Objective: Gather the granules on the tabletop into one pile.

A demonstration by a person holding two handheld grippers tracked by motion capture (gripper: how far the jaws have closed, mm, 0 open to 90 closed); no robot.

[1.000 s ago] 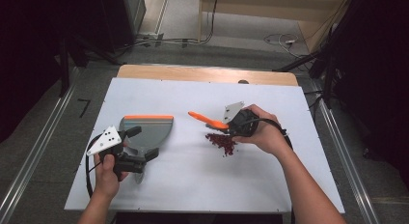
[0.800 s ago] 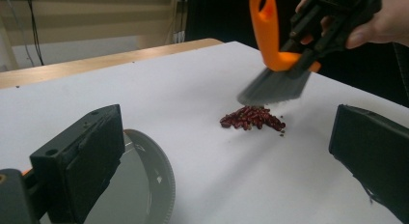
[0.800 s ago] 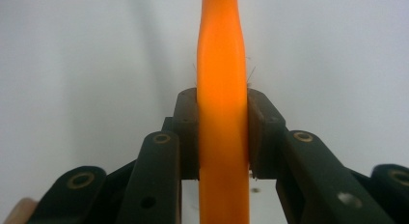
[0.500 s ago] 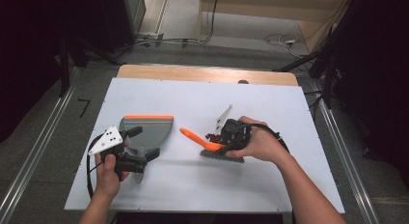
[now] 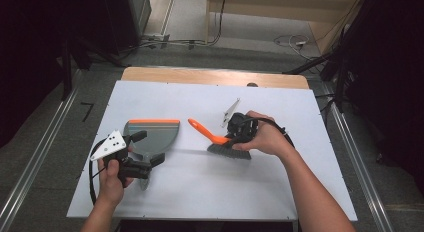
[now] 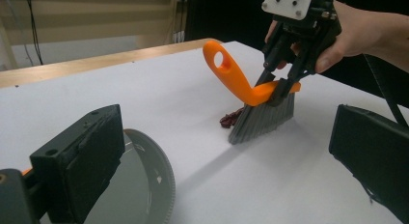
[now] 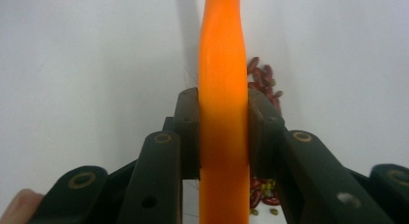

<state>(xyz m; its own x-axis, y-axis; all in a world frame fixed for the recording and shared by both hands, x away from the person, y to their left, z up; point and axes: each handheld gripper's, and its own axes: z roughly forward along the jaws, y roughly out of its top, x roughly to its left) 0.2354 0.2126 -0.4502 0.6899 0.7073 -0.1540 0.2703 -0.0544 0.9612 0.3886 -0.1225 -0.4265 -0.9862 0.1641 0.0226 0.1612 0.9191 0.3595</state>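
Note:
A brush with an orange handle (image 5: 204,130) and grey bristles (image 5: 229,152) stands on the white table. My right gripper (image 5: 235,135) is shut on that handle (image 7: 223,64). The left gripper view shows the bristles (image 6: 263,120) resting beside a small heap of dark red beans (image 6: 231,119), and the beans (image 7: 264,75) also lie just past the right jaws. A grey dustpan with an orange rim (image 5: 152,133) lies to the left of the brush. My left gripper (image 5: 148,149) is open over its handle, with its fingers (image 6: 82,156) wide apart and the pan's round end (image 6: 144,180) beside the left one.
The white tabletop (image 5: 200,192) has bare room in front of and behind the tools. A wooden strip (image 5: 210,77) runs along its far edge. Metal rails (image 5: 350,152) and dark floor flank the table.
My right gripper has carried the brush left and towards the near side, bringing the bristles down on the beans. The left gripper and dustpan have stayed put.

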